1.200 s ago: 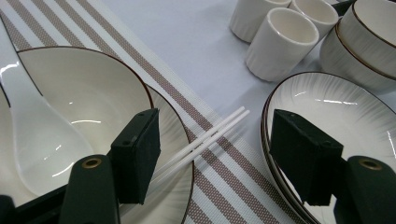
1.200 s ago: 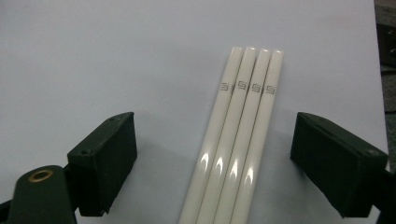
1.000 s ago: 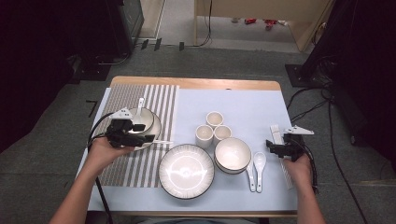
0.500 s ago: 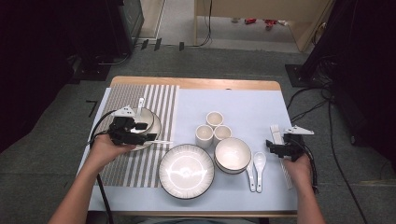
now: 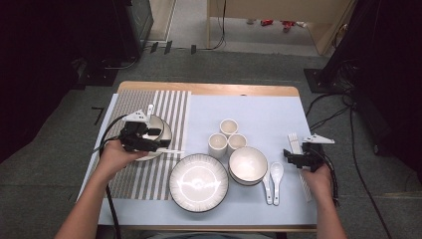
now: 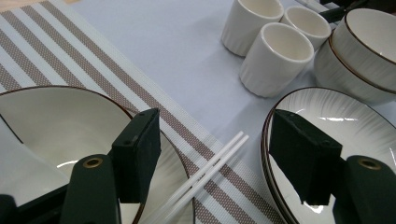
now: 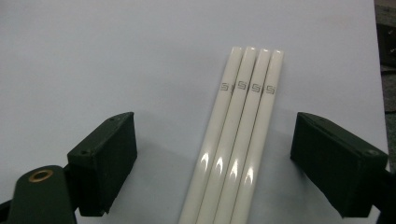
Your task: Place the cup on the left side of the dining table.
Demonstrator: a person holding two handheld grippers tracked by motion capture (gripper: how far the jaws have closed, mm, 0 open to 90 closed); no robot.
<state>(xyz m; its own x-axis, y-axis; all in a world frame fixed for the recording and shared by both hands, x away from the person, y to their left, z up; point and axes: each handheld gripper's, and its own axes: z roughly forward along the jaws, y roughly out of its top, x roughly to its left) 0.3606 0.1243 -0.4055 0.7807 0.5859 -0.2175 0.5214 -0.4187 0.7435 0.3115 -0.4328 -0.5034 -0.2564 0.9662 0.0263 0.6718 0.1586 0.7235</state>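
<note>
My left gripper hovers low over the striped placemat with its jaws open. A pair of white chopsticks lies on the mat between them, untouched. A white bowl with a brown rim sits under the left jaw. My right gripper stands open over several white chopsticks that lie side by side on the pale blue cloth.
A ribbed plate sits at the front centre. Stacked bowls stand to its right, three cups behind, and two white spoons beside the bowls.
My left gripper has shifted slightly over the bowl and placemat. The right gripper and all the dishes stay where they were.
</note>
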